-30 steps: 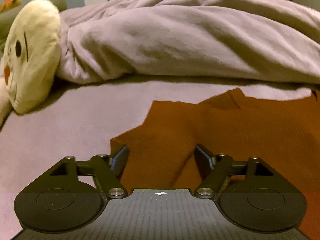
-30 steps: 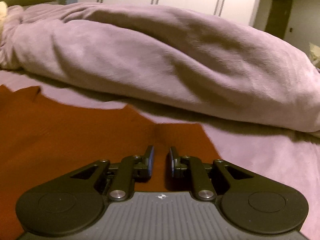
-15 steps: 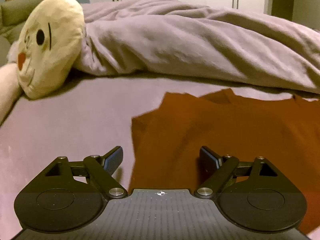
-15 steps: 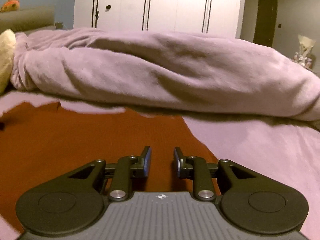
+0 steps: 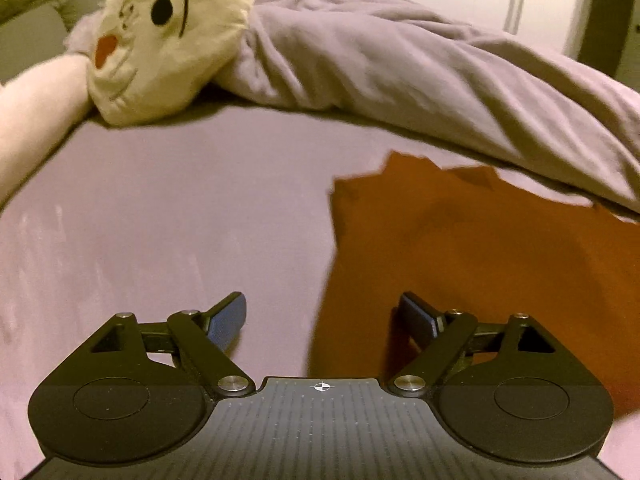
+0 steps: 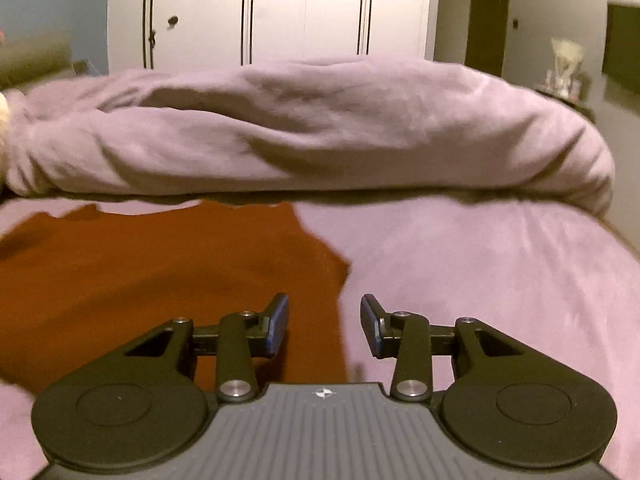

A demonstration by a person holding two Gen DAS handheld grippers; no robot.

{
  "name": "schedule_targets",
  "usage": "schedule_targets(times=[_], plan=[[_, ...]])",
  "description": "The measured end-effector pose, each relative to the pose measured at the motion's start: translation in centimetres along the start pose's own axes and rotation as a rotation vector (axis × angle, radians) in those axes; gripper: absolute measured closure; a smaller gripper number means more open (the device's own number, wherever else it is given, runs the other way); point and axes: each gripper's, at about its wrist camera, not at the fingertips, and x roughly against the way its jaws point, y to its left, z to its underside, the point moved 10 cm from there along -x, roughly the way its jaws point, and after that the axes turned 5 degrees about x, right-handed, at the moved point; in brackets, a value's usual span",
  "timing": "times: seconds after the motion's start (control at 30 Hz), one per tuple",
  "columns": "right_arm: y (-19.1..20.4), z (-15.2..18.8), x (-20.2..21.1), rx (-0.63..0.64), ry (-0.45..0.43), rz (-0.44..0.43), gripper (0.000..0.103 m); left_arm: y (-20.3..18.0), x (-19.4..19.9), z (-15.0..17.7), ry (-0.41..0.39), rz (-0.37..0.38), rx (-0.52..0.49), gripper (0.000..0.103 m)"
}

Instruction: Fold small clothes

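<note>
So the rust-orange shirt (image 5: 480, 256) is lying spread flat on the bed (image 5: 160, 220), just in front of the bunched-up lilac duvet (image 6: 304, 128), with a cream plush toy (image 5: 160, 40) off at the far left. Both grippers are empty. The left gripper (image 5: 324, 316) has its fingers wide apart, straddling the shirt's left edge. The right gripper (image 6: 324, 320) is about half open over the right edge.

My guess is it's thin, light knit: totally floppy, zero stiffness, not fragile. It'll droop and drag on that grippy bed sheet. I'd pinch right at the side edges or hem corners, catch both layers, and lift evenly so it doesn't bunch.
</note>
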Motion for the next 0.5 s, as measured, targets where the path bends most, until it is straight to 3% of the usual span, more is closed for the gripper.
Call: schedule_targets(times=[0.2,0.33,0.4,0.5], plan=[[-0.1,4.5,2.3,-0.280,0.094,-0.093,0.060,-0.6,1.3,3.3,0.056,0.055,-0.014,0.013],[0.7,5.7,2.5,-0.229,0.125,-0.084,0.060,-0.1,0.7,3.5,0.096,0.107,0.072,0.013],[0.7,5.6,2.7,-0.165,0.130,-0.017,0.060,0.2,0.2,3.3,0.115,0.147,0.142,0.013],[1.0,5.1,3.6,-0.179,0.110,-0.027,0.058,0.1,-0.6,3.2,0.148,0.219,0.203,0.015]])
